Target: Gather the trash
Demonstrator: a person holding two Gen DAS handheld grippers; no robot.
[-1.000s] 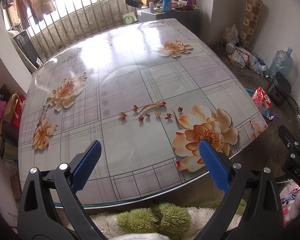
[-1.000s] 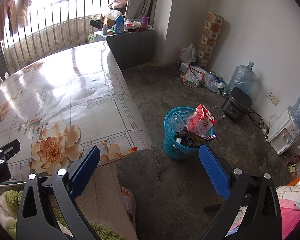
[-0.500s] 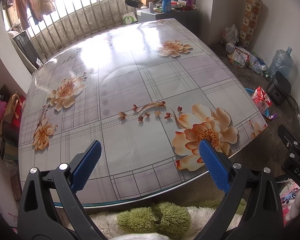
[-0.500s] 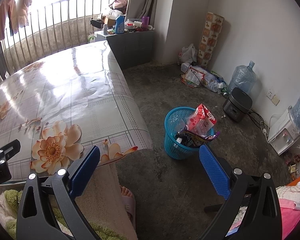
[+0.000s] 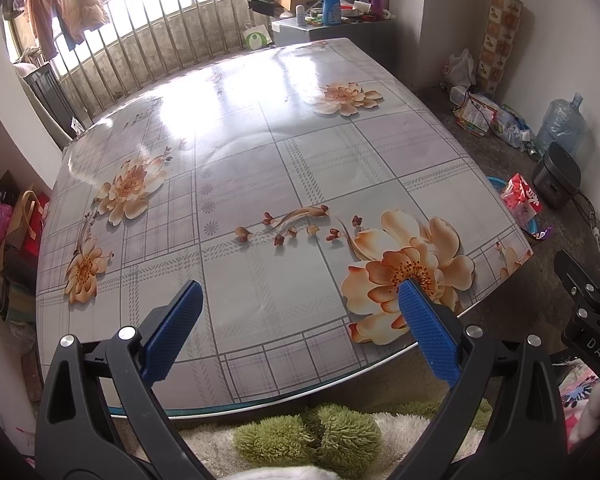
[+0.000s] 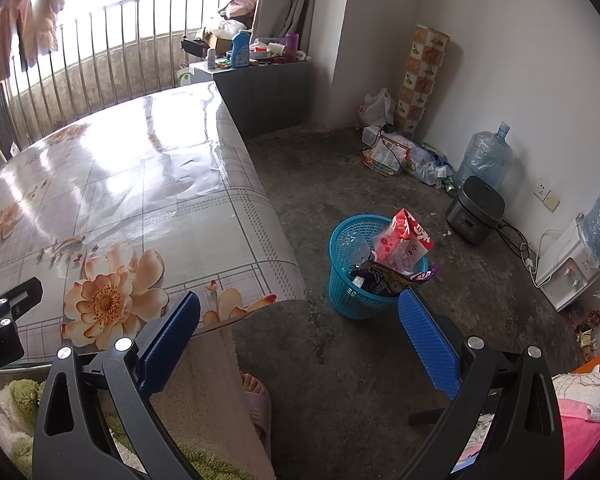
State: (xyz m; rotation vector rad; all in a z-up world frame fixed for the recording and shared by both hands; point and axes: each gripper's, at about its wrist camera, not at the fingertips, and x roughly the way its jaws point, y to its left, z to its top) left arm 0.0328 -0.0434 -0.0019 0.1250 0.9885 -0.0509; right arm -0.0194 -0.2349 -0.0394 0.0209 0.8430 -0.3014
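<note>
A blue plastic basket (image 6: 346, 292) stands on the concrete floor to the right of the table, stuffed with a red-and-white bag (image 6: 406, 240), a clear bottle and a dark purple wrapper (image 6: 384, 278). My right gripper (image 6: 300, 328) hangs open above the floor just in front of the basket, nothing between its blue pads. My left gripper (image 5: 300, 312) is open over the near edge of the flowered table (image 5: 260, 184), also holding nothing. The basket's rim (image 5: 496, 182) and the red bag (image 5: 522, 198) peek past the table's right edge in the left wrist view.
A rice cooker (image 6: 474, 210), water jugs (image 6: 484, 156), a white dispenser (image 6: 568, 268) and loose packaging (image 6: 400, 154) line the right wall. A grey cabinet (image 6: 260, 88) with bottles stands behind the table. A person's slippered foot (image 6: 256, 396) rests on the floor near me.
</note>
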